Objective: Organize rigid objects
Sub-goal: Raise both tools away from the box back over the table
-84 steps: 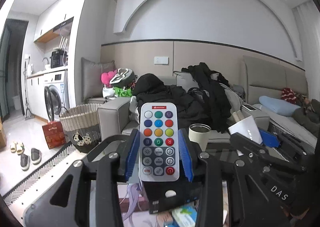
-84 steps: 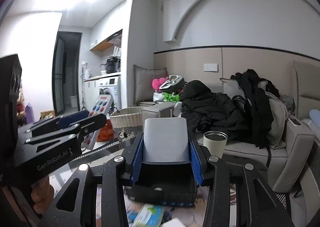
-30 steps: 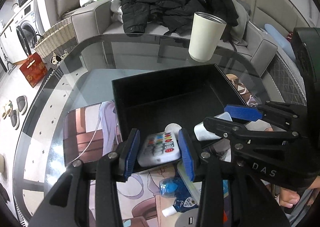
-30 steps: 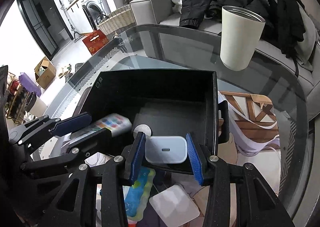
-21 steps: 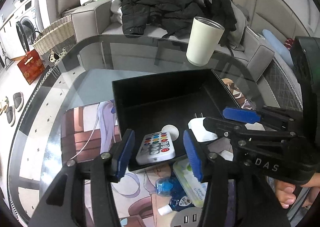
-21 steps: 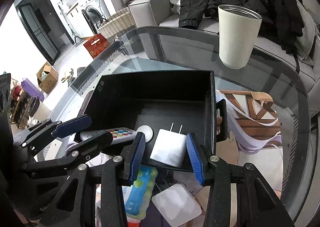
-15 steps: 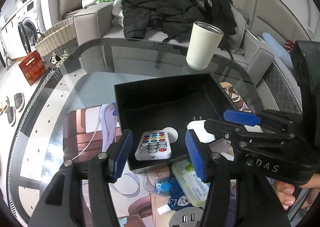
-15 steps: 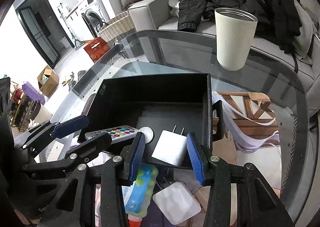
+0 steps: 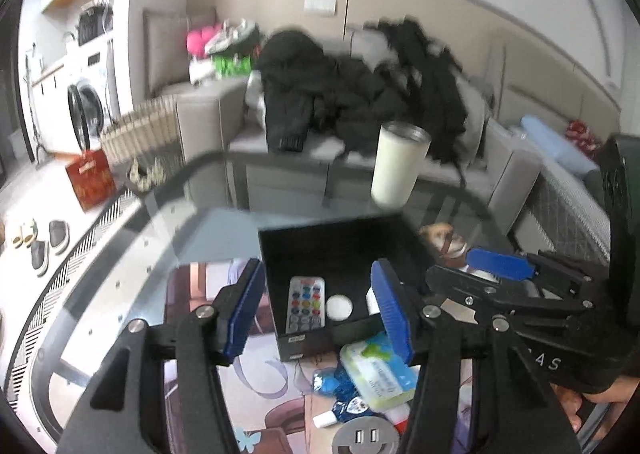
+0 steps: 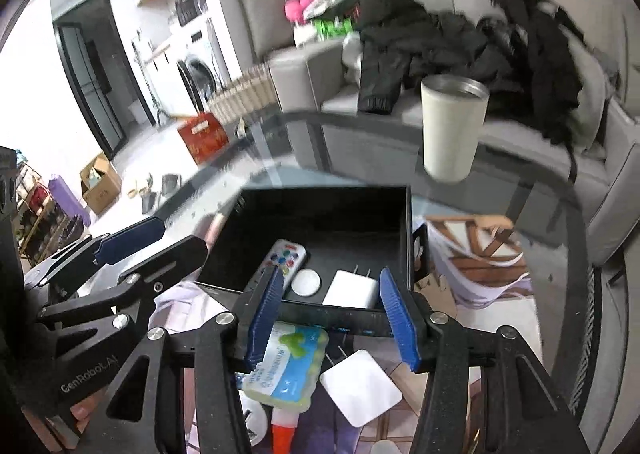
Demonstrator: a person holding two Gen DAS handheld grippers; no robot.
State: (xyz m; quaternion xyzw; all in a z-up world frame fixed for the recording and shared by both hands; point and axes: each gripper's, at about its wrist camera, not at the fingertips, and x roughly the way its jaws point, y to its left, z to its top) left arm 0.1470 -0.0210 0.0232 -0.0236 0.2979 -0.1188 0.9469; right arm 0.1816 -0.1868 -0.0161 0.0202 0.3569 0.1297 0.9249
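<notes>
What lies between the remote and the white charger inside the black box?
A small white round disc lies on the box floor between the remote and the charger. The right wrist view shows it best; in the left wrist view the gripper finger mostly hides the charger.

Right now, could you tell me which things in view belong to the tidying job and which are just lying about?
Job: black box, remote, charger, white disc, wipes pack.

Lying about: tumbler, dark coats, wicker basket.

A glass table (image 10: pixel 520 182) holds a black box (image 10: pixel 320 210), a white cup (image 10: pixel 452 130) and a picture mat (image 9: pixel 192 294).
</notes>
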